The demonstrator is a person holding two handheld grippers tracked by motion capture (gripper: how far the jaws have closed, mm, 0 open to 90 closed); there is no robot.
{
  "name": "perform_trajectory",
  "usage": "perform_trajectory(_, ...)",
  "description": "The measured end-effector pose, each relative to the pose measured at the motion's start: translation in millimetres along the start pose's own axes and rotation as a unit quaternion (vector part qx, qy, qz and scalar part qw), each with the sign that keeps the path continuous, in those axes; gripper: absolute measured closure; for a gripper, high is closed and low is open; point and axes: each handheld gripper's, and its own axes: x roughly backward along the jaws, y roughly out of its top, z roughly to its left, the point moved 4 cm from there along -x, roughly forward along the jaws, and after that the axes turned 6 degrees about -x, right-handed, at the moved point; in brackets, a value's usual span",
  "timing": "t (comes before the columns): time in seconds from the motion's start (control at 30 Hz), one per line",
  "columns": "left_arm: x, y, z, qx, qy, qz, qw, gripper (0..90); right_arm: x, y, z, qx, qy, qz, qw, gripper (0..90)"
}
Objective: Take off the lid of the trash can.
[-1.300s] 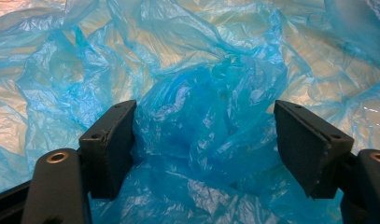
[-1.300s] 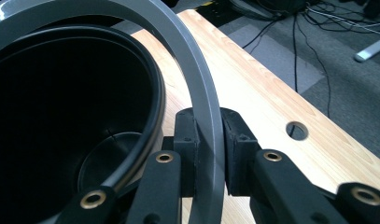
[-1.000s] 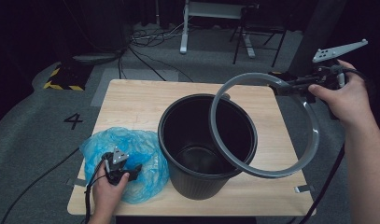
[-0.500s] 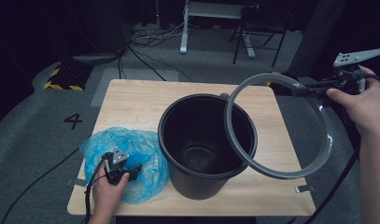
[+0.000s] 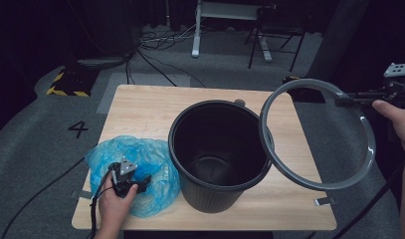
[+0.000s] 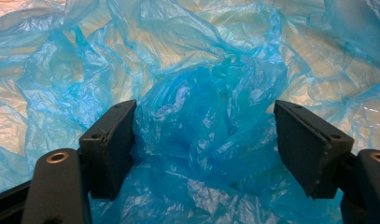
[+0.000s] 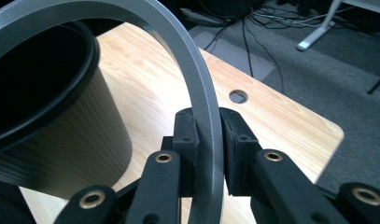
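A black bin [image 5: 215, 196] stands upright in the middle of the wooden table [image 5: 150, 107]; its inside looks empty. My right gripper [image 5: 340, 99] is shut on a grey ring [image 5: 371, 144] and holds it tilted in the air, over the table's right edge beside the bin. In the right gripper view both pads [image 7: 186, 133] clamp the ring [image 7: 178, 37], with the bin [image 7: 61, 140] at the left. A crumpled blue plastic bag [image 5: 140, 149] lies at the front left. My left gripper [image 5: 140, 180] rests on it, open [image 6: 204, 140], with a bunched fold of bag [image 6: 201, 93] between the jaws.
Cables [image 5: 155, 59] run over the grey floor behind the table. A metal stand's legs [image 5: 197, 45] are at the back. A "4" [image 5: 78, 128] and yellow-black tape [image 5: 65, 89] mark the floor at left. The tabletop has a round hole [image 7: 238, 96] near its far edge.
My right gripper has carried the grey ring to the right, from over the bin's right side out to the table's right edge. The left gripper has stayed on the bag.
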Motion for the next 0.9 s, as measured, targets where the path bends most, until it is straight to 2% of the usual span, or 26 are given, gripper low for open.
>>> perform_trajectory(0.6,0.0,0.0,0.0,0.000,0.000,0.000,1.0000,24.8,22.6,-24.8,-23.4,-0.028,-0.025,-0.013,0.9992,77.8)
perform_trajectory(0.73,0.0,0.0,0.0,0.000,0.000,0.000,1.0000,24.8,24.4,-32.5,-29.9,-0.034,-0.035,-0.012,0.9987,77.7)
perform_trajectory(0.9,0.0,0.0,0.0,0.000,0.000,0.000,1.0000,24.8,20.4,-44.6,-34.6,-0.043,-0.032,-0.013,0.9985,77.7)
